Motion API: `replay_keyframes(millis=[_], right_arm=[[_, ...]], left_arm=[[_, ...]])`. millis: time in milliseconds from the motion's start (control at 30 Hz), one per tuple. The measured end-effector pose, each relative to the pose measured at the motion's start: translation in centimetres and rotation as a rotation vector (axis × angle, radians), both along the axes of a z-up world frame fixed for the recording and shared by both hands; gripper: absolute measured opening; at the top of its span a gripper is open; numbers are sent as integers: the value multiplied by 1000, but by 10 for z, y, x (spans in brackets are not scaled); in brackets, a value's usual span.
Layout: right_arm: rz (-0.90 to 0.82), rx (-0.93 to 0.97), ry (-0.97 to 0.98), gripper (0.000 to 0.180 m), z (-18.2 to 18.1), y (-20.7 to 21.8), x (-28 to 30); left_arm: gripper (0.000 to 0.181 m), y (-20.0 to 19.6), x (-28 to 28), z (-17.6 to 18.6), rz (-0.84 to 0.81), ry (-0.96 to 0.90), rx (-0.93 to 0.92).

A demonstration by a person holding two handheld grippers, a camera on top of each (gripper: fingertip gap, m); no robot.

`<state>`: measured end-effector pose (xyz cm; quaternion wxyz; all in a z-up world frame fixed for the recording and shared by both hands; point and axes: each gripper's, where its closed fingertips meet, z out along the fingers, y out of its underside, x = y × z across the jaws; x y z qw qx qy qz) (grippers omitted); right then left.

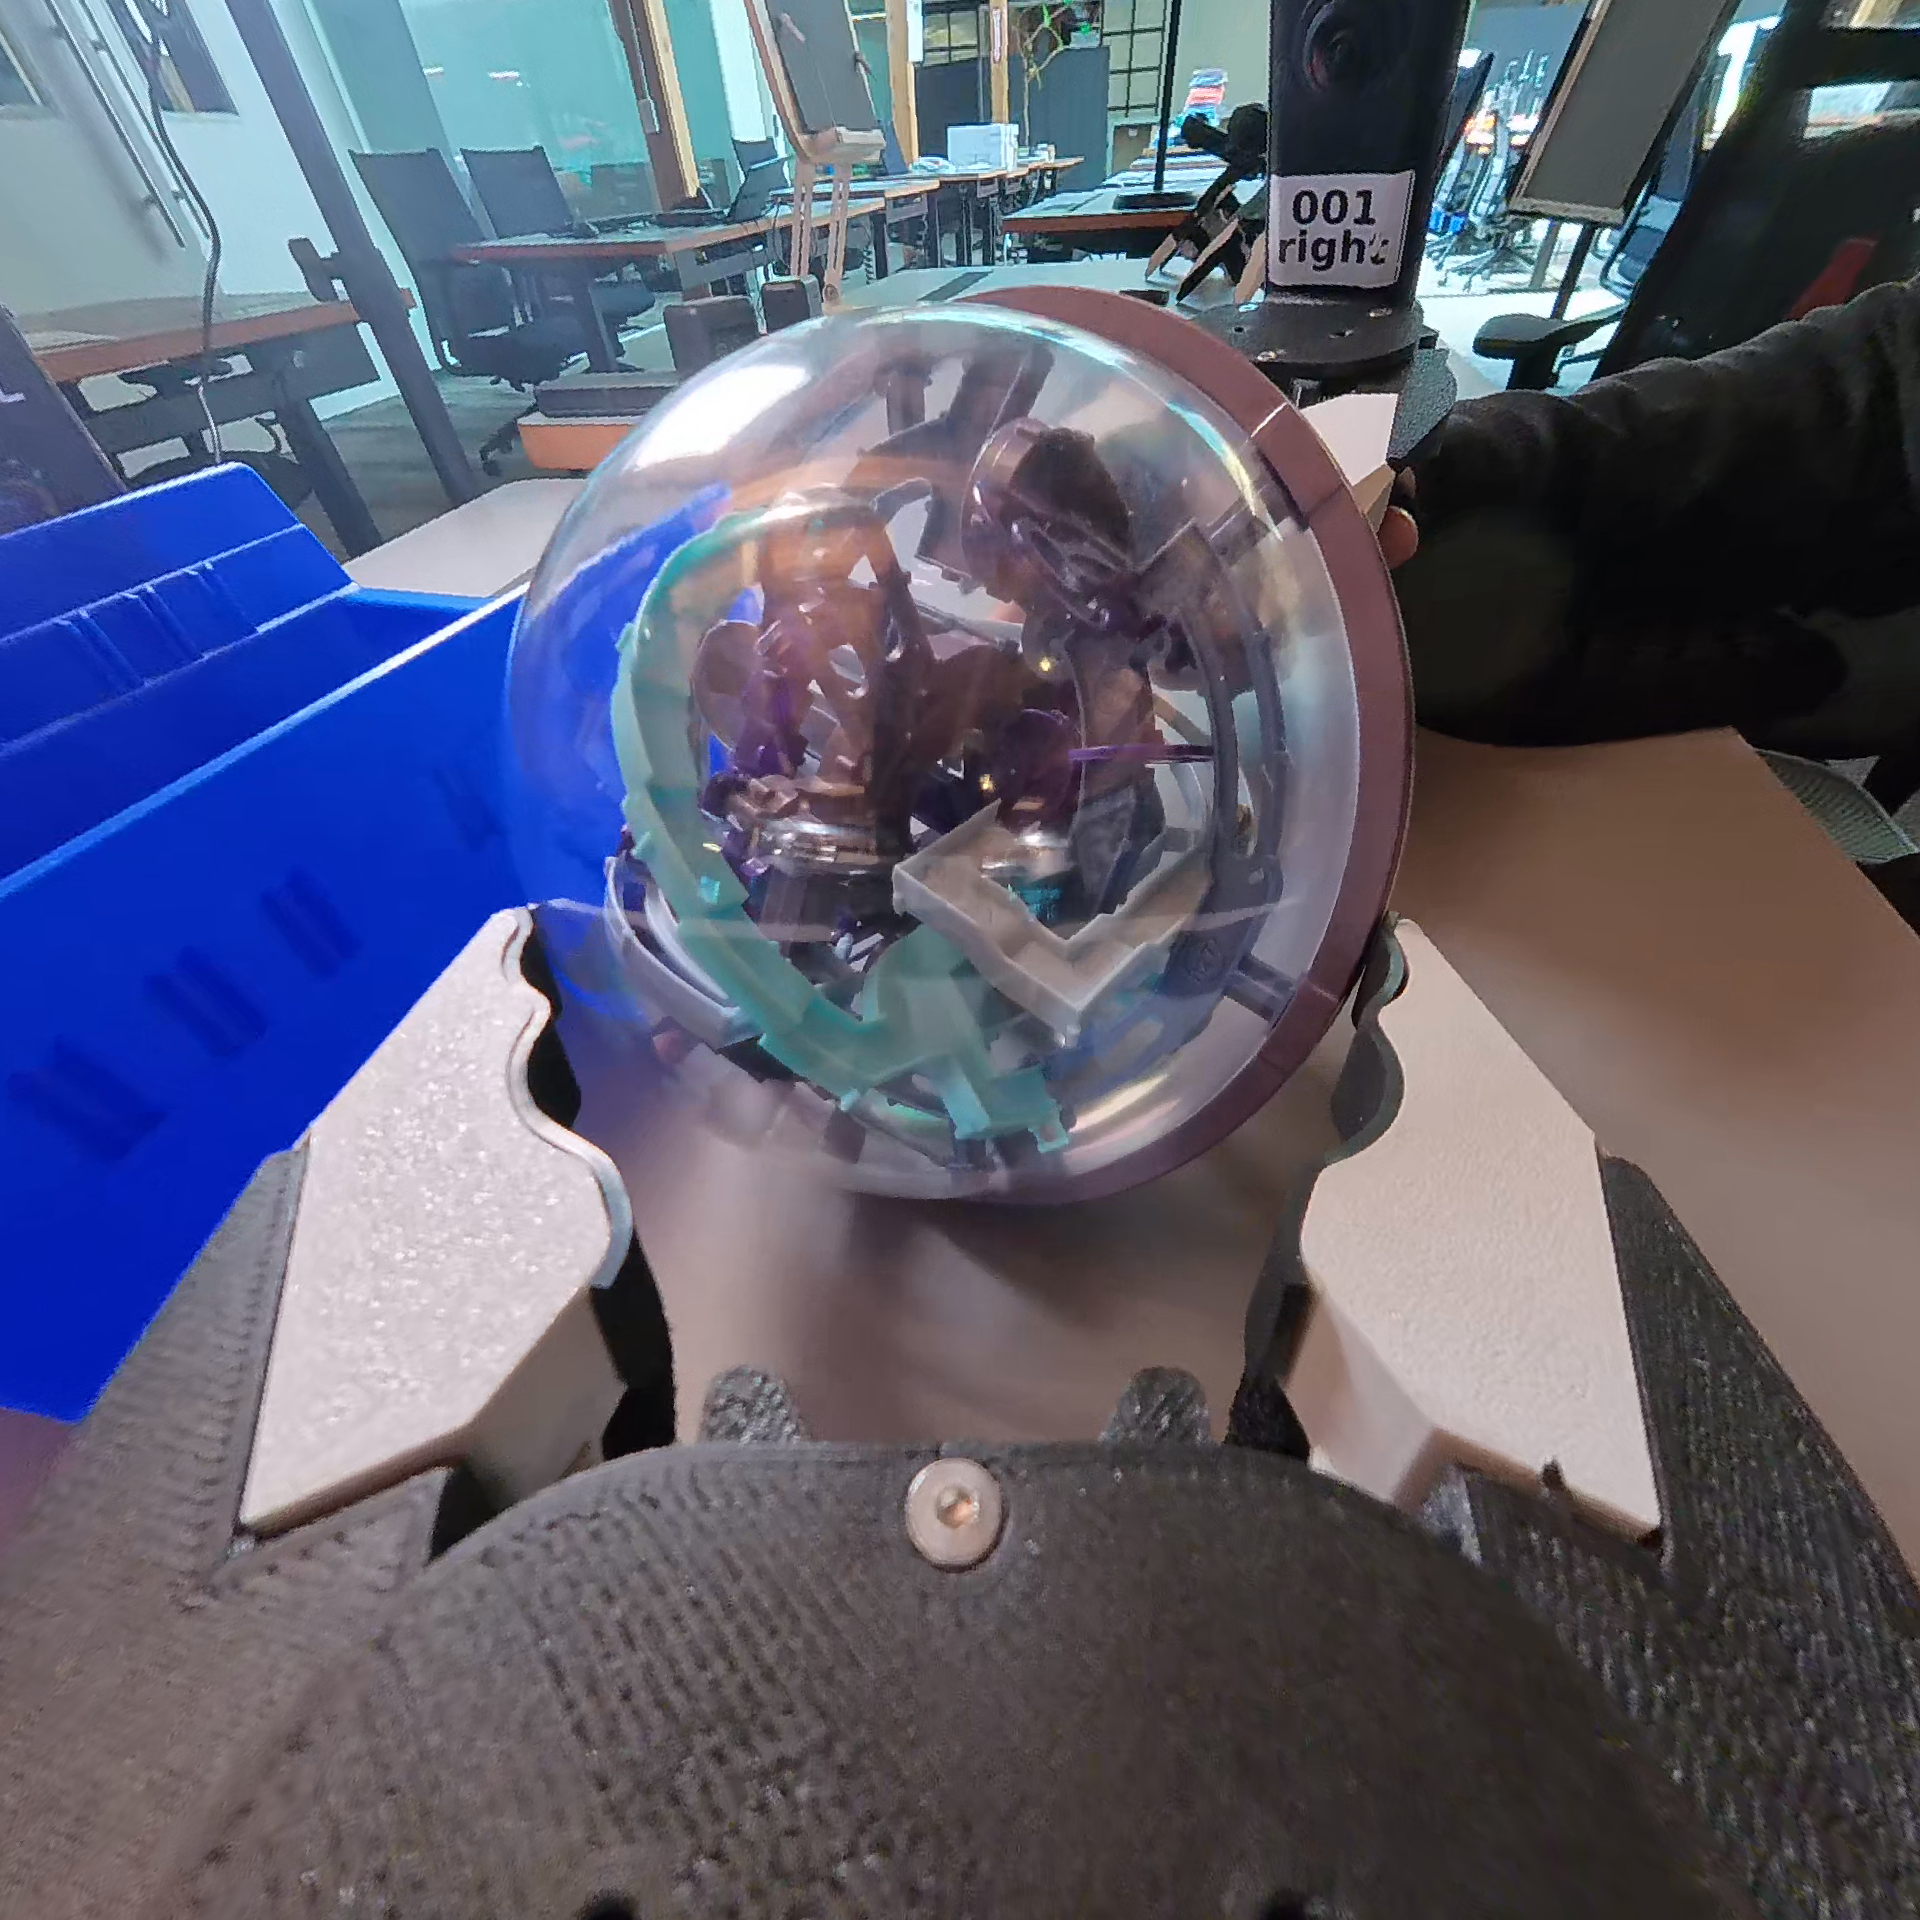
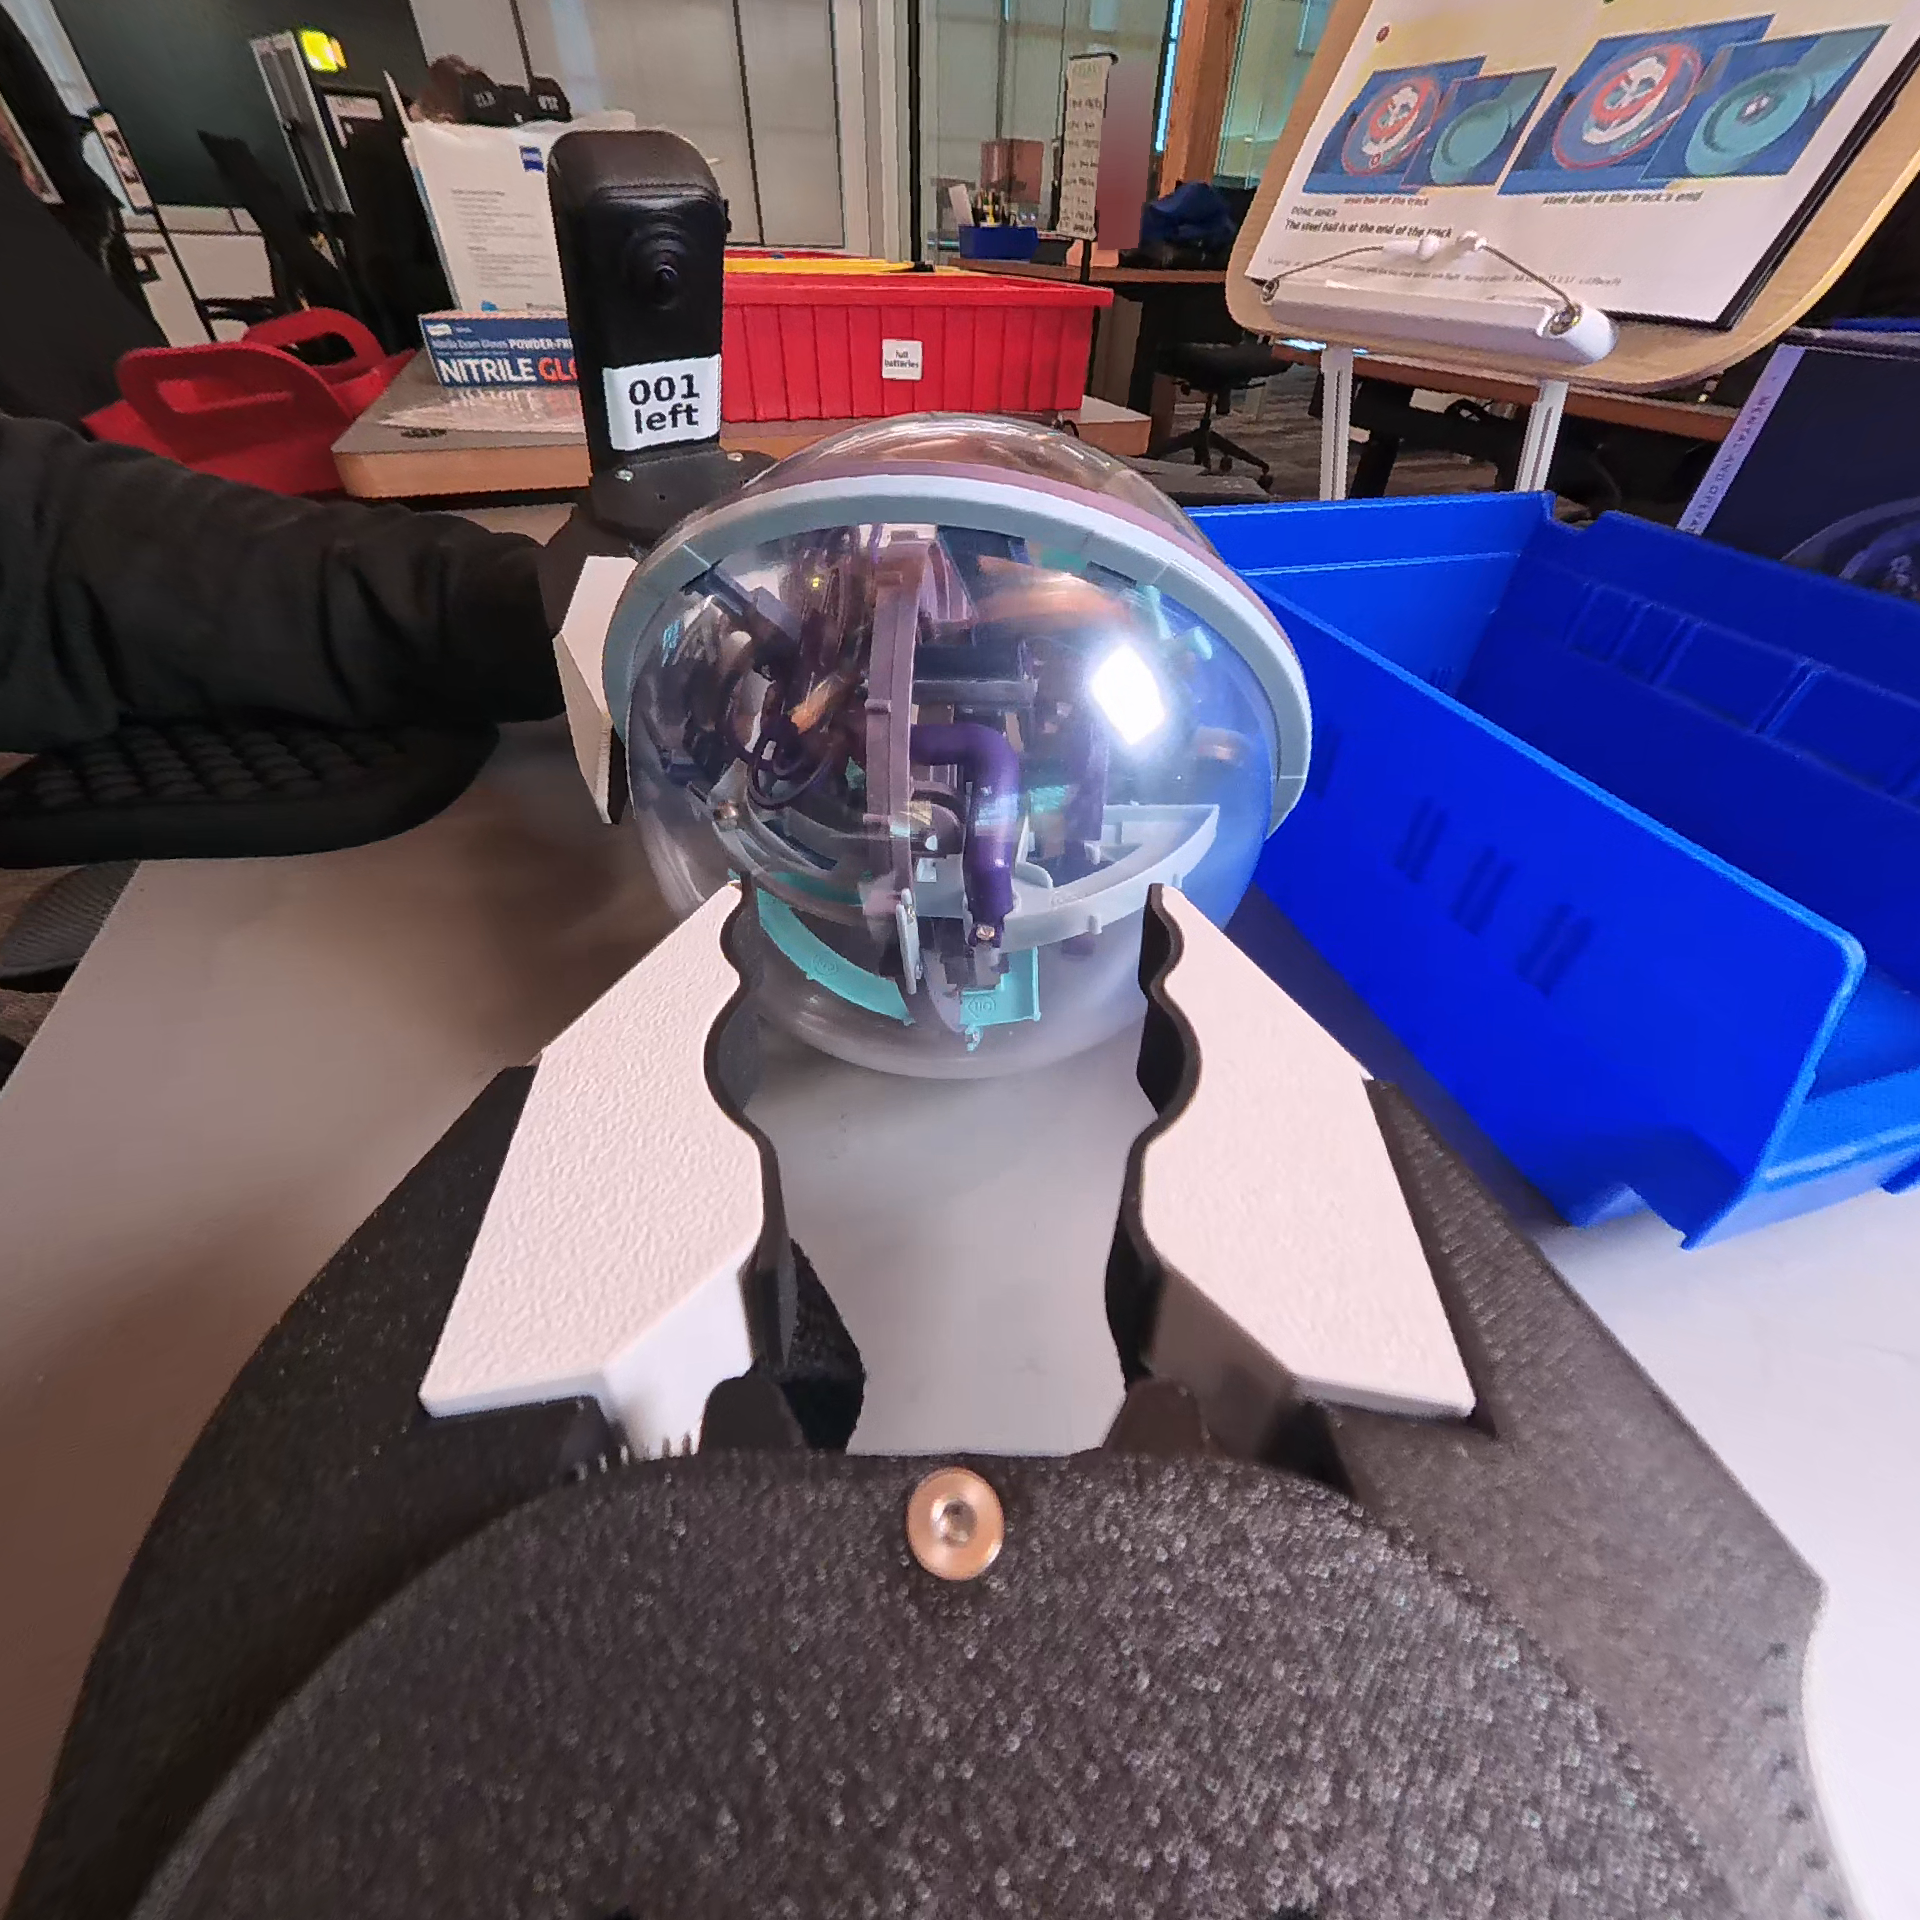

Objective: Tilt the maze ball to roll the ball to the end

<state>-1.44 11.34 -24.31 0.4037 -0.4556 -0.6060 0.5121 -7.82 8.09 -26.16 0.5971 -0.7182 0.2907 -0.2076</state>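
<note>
The maze ball point(image 1: 935, 675) is a clear sphere with a purple-grey rim ring and teal, grey and purple tracks inside. It sits between my two grippers above the pale table point(image 2: 208, 1143). My left gripper point(image 1: 951, 940) has its fingers spread wide and pressed on both sides of the ball. My right gripper point(image 2: 951, 904) clamps the ball's point(image 2: 1039, 644) lower near side from the opposite direction. The ring is tilted. One left finger point(image 2: 587, 707) shows at the ball's left side. I cannot pick out the small steel ball inside.
A blue bin point(image 1: 208, 831) stands right beside the ball and also shows in the right wrist view point(image 2: 1558, 831). A gloved hand point(image 1: 1662, 571) holds the right gripper. An instruction sheet on a stand point(image 2: 1558, 156), a red bin point(image 2: 904, 332) and a glove box point(image 2: 499, 358) lie behind.
</note>
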Motion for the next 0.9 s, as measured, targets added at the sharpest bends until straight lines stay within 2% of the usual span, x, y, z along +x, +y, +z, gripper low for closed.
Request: replay_keyframes(millis=[900], right_arm=[[-1,-20,-13,73,-3,-1,0]], left_arm=[[148,-1,0,2,4,9,-22]])
